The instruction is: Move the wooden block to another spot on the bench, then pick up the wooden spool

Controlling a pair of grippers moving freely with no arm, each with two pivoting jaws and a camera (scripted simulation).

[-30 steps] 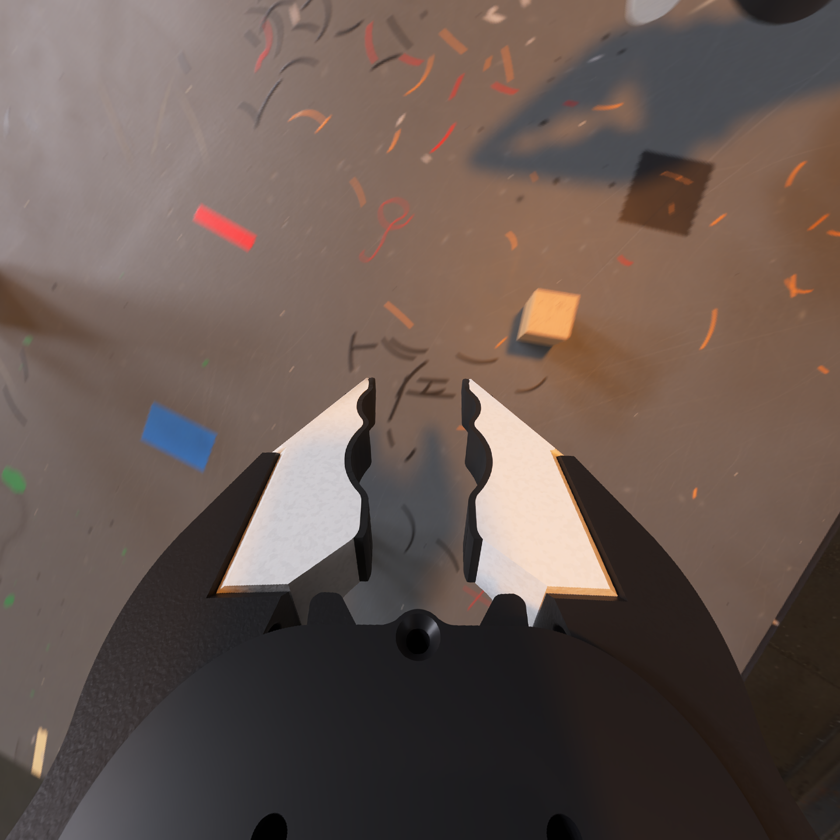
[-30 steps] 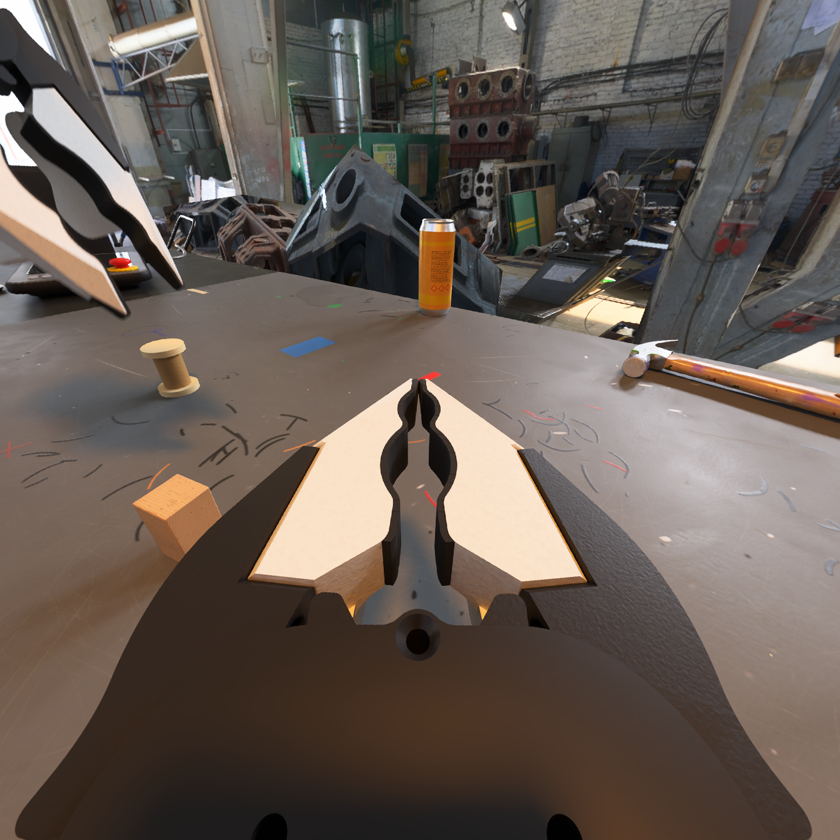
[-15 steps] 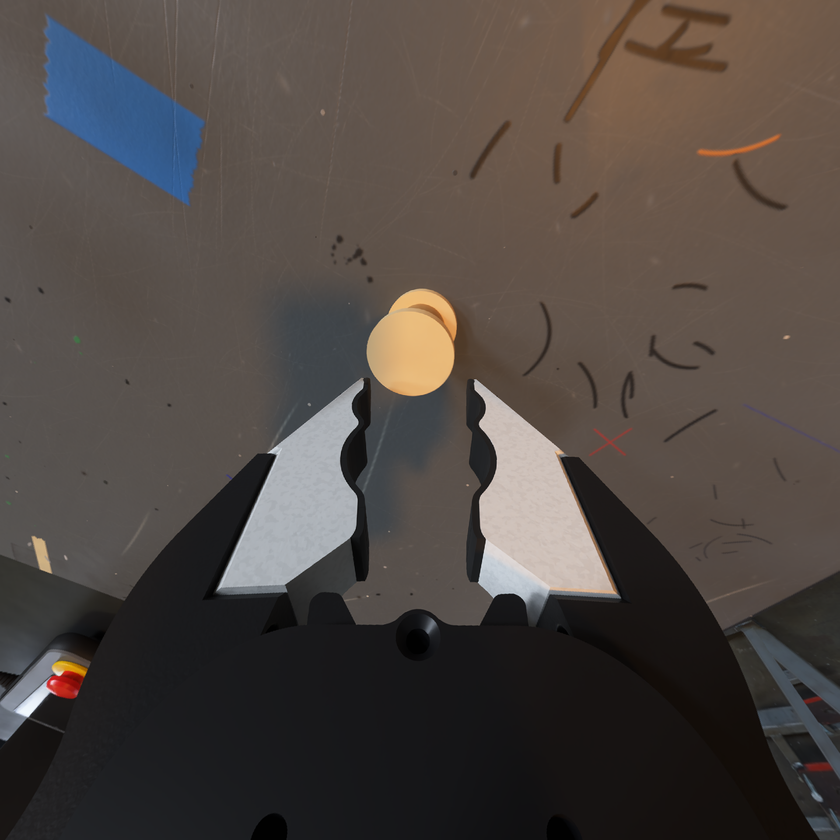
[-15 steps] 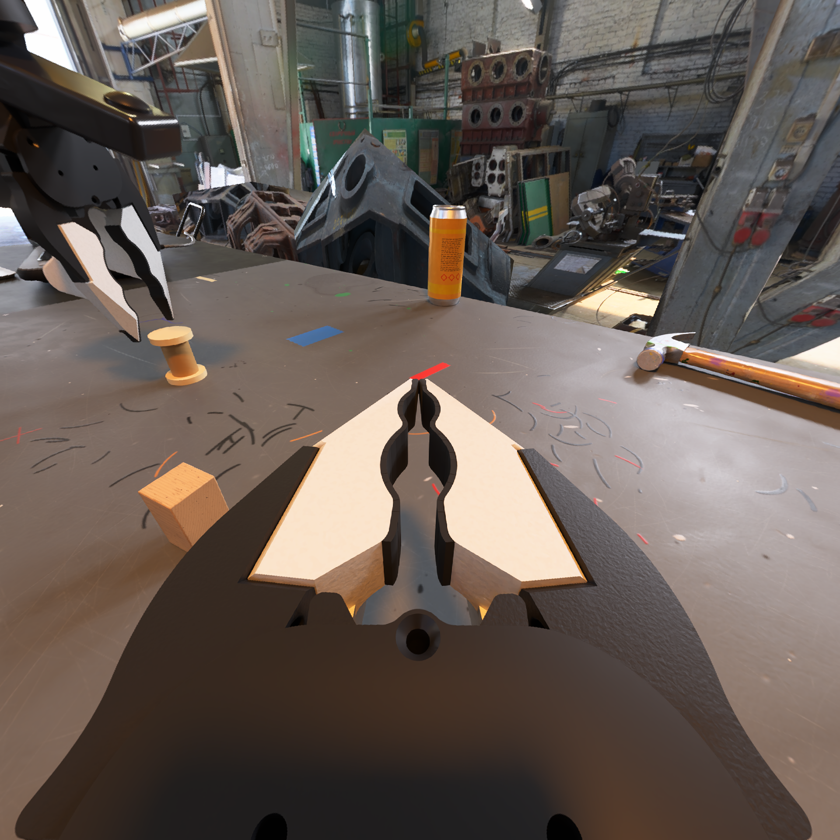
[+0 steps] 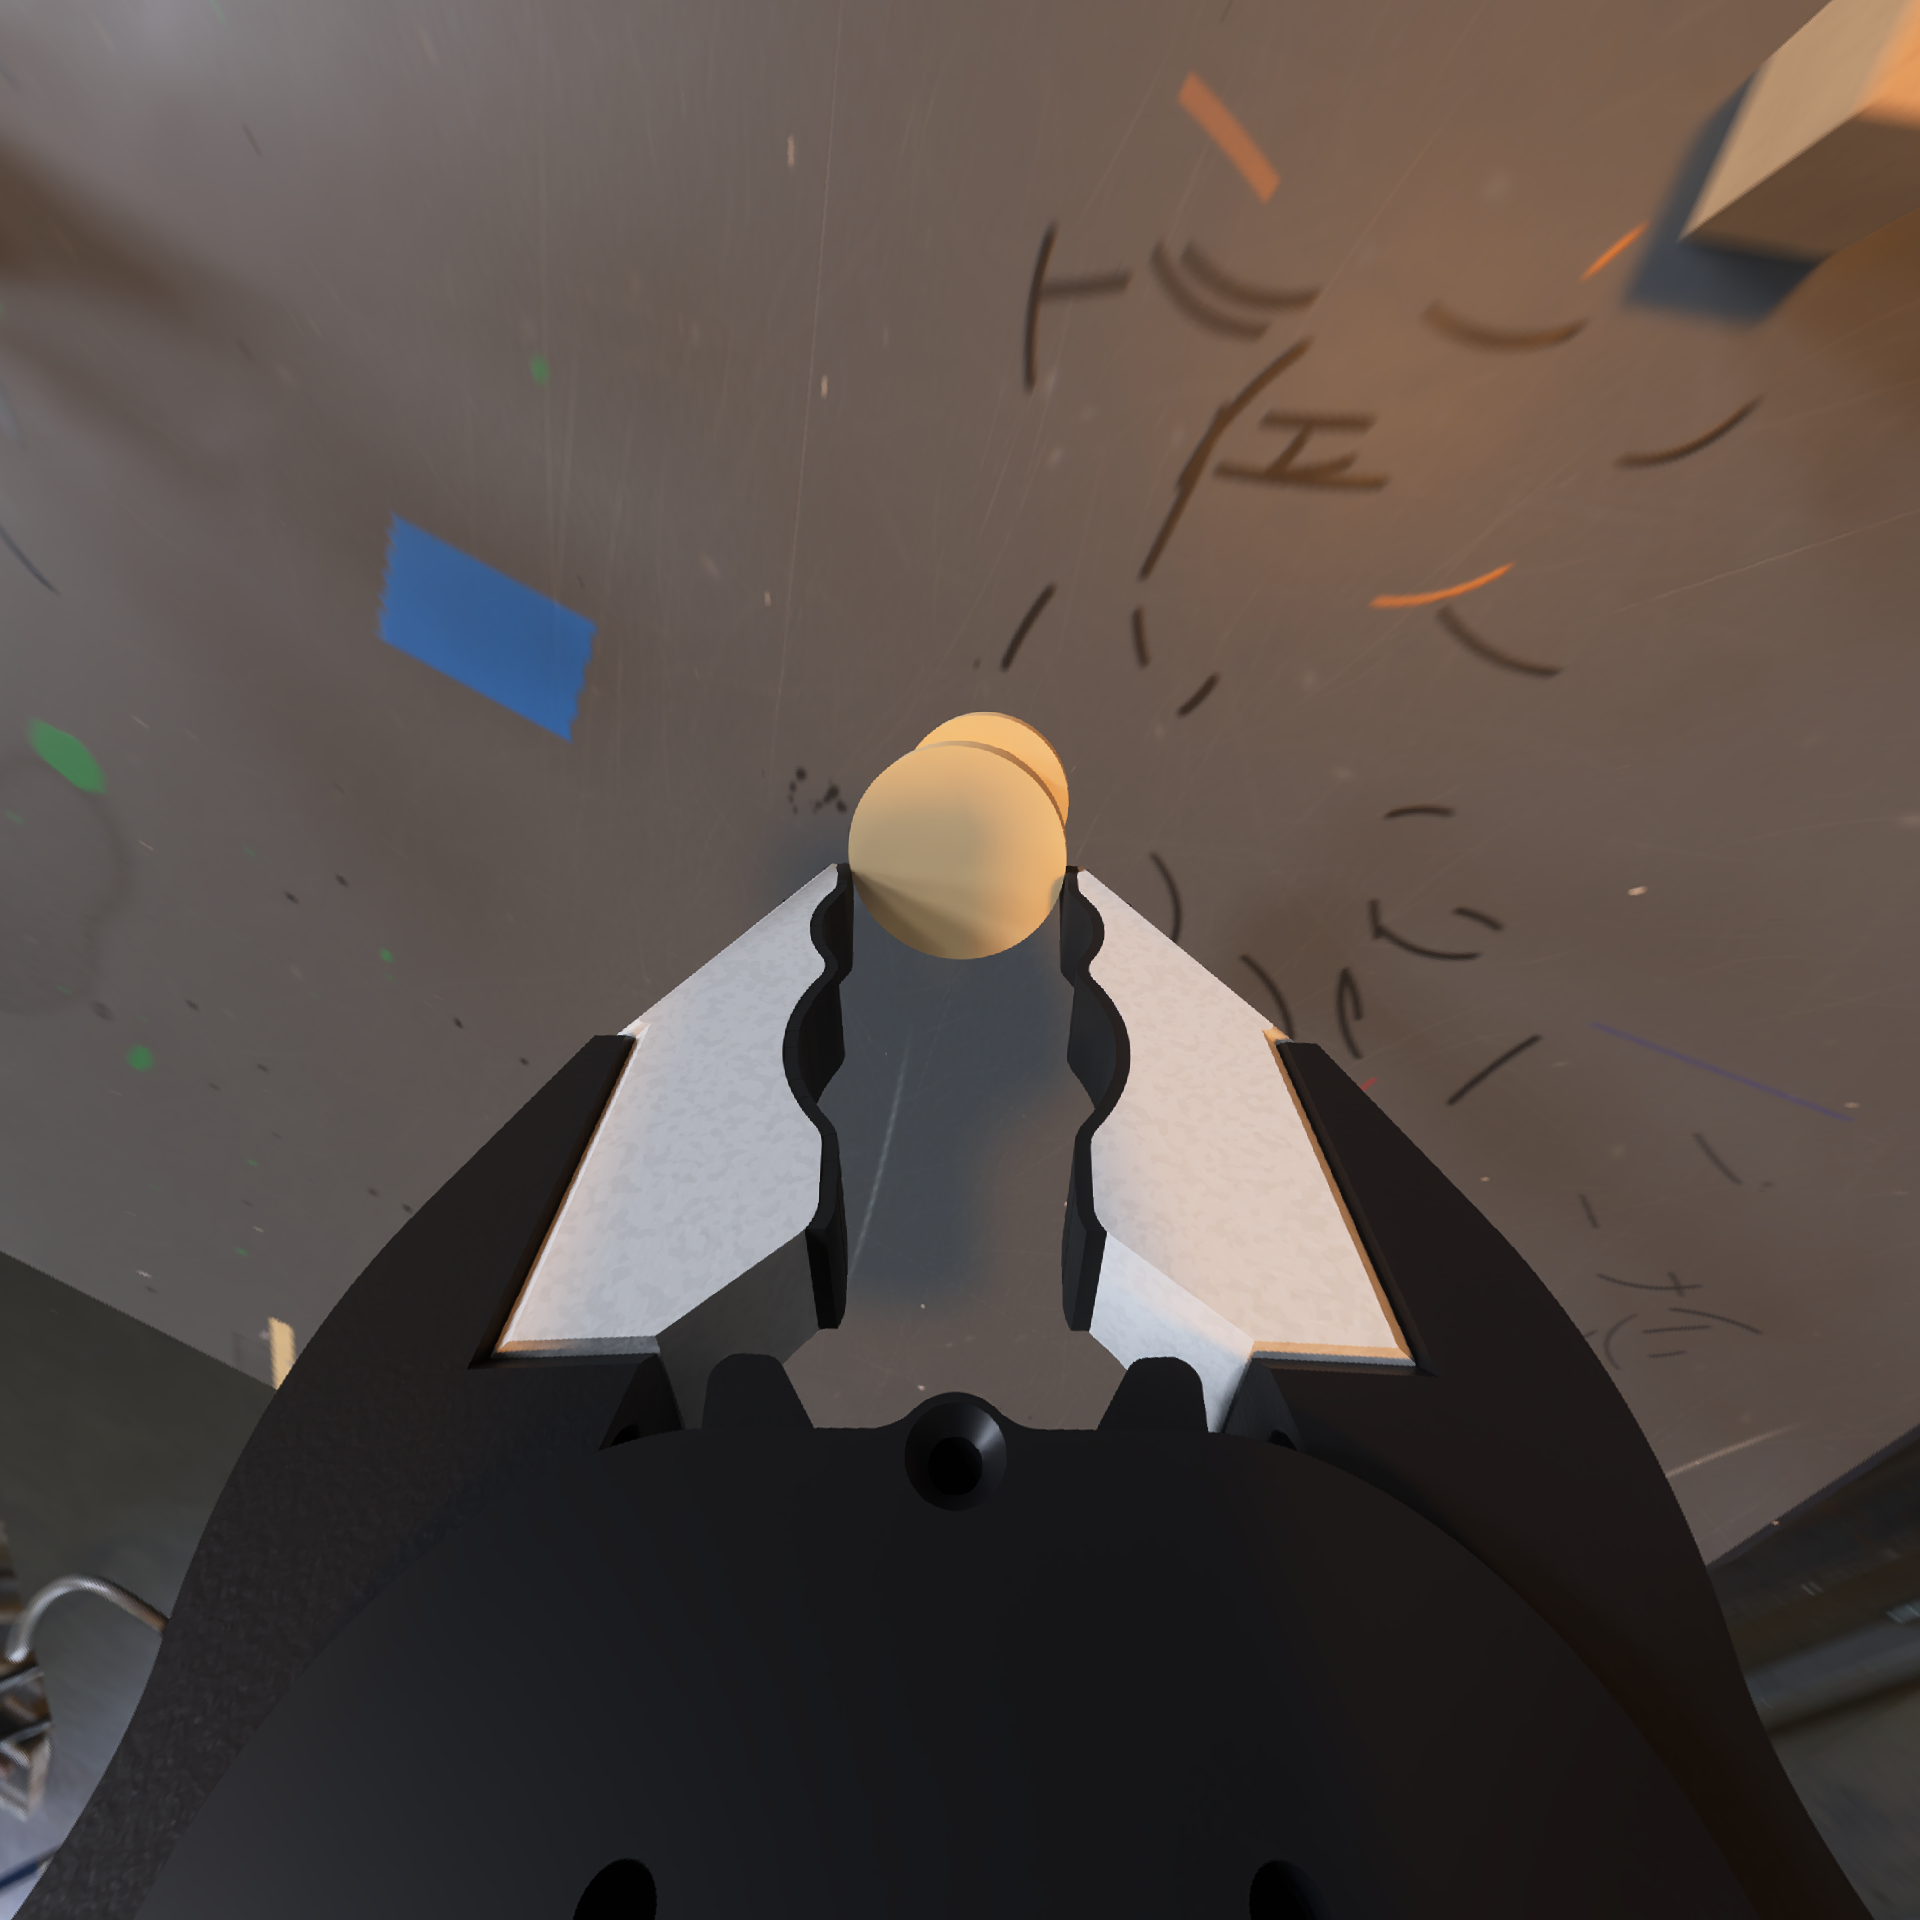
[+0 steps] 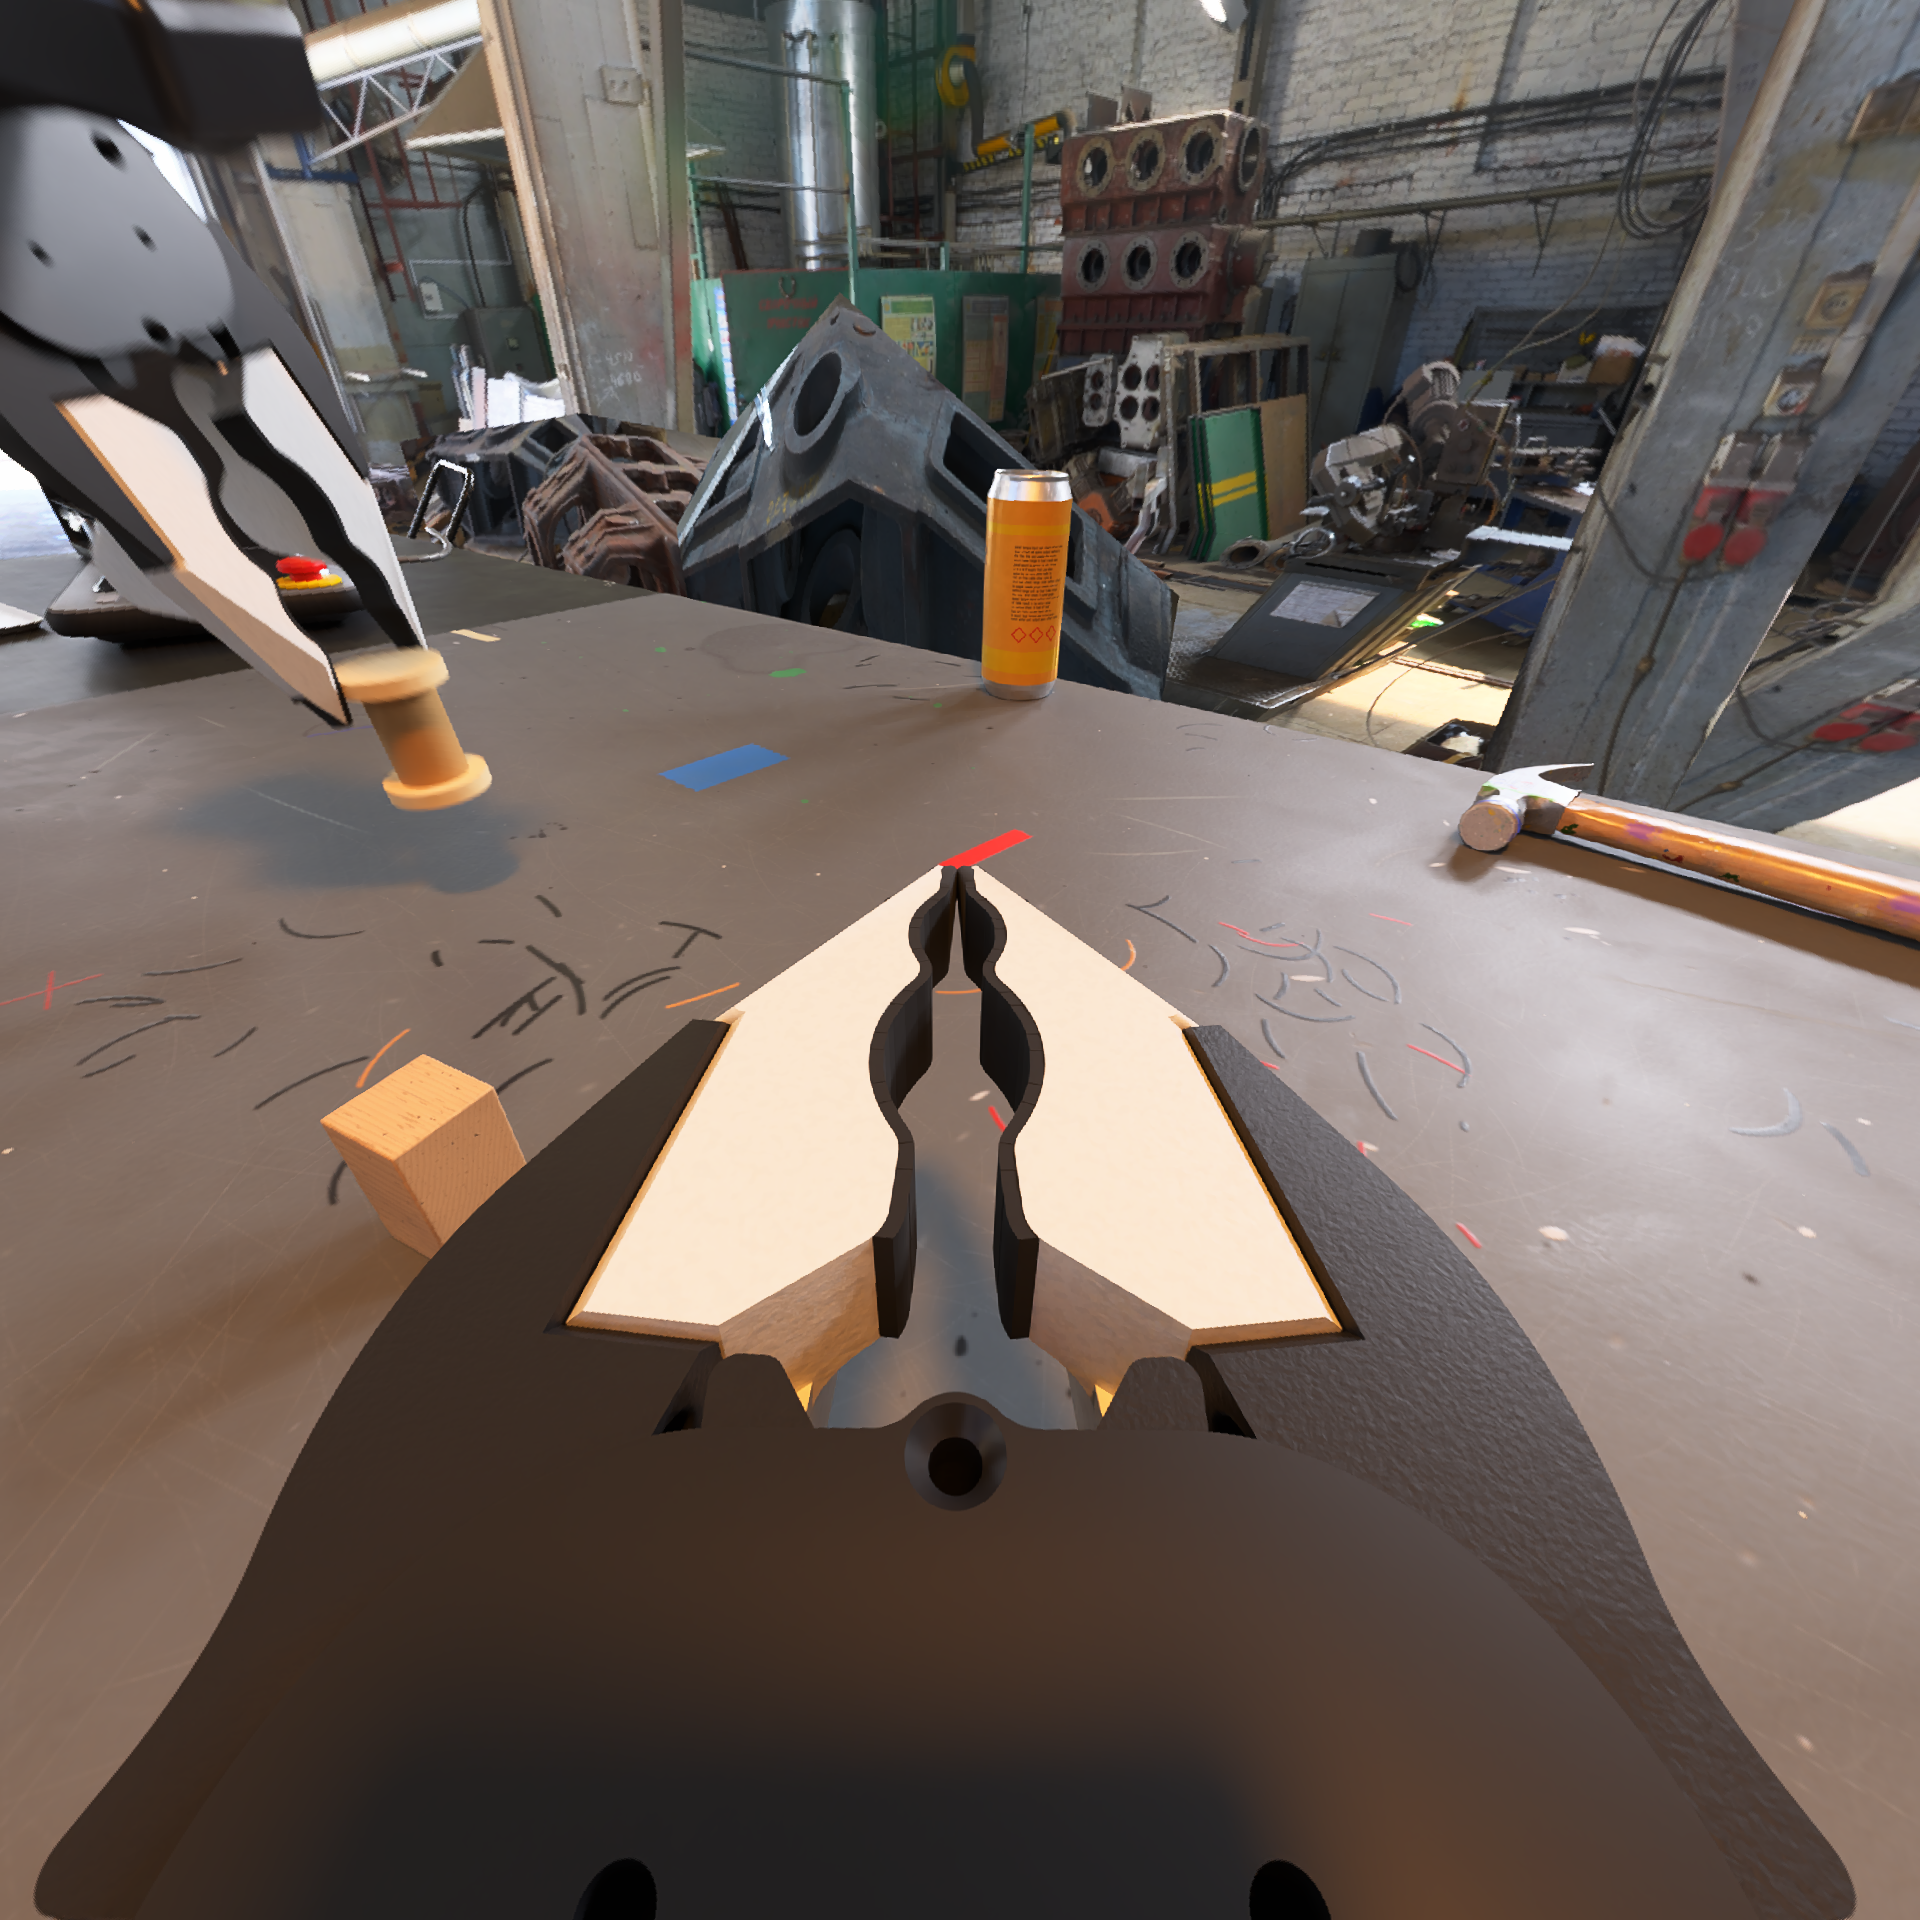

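Note:
The wooden spool point(image 5: 956, 847) is gripped by its top flange between the tips of my left gripper point(image 5: 956, 878). In the right wrist view the spool point(image 6: 421, 727) hangs tilted from the left gripper point(image 6: 353, 686) above the bench, with its shadow on the surface below it. The wooden block point(image 6: 421, 1143) lies on the bench just left of my right gripper point(image 6: 956, 873), which is shut and empty and hovers low over the bench. The block's corner also shows at the top right of the left wrist view point(image 5: 1808, 135).
An orange can point(image 6: 1023, 582) stands at the bench's far edge. A hammer point(image 6: 1662, 842) lies at the right. Blue tape point(image 6: 722, 767) and red tape point(image 6: 982, 847) are stuck flat on the bench. A device with a red button point(image 6: 301, 571) sits far left.
My left gripper came down over the spool, closed on its top flange and raised it off the bench, tilted. The right gripper and the block stayed put.

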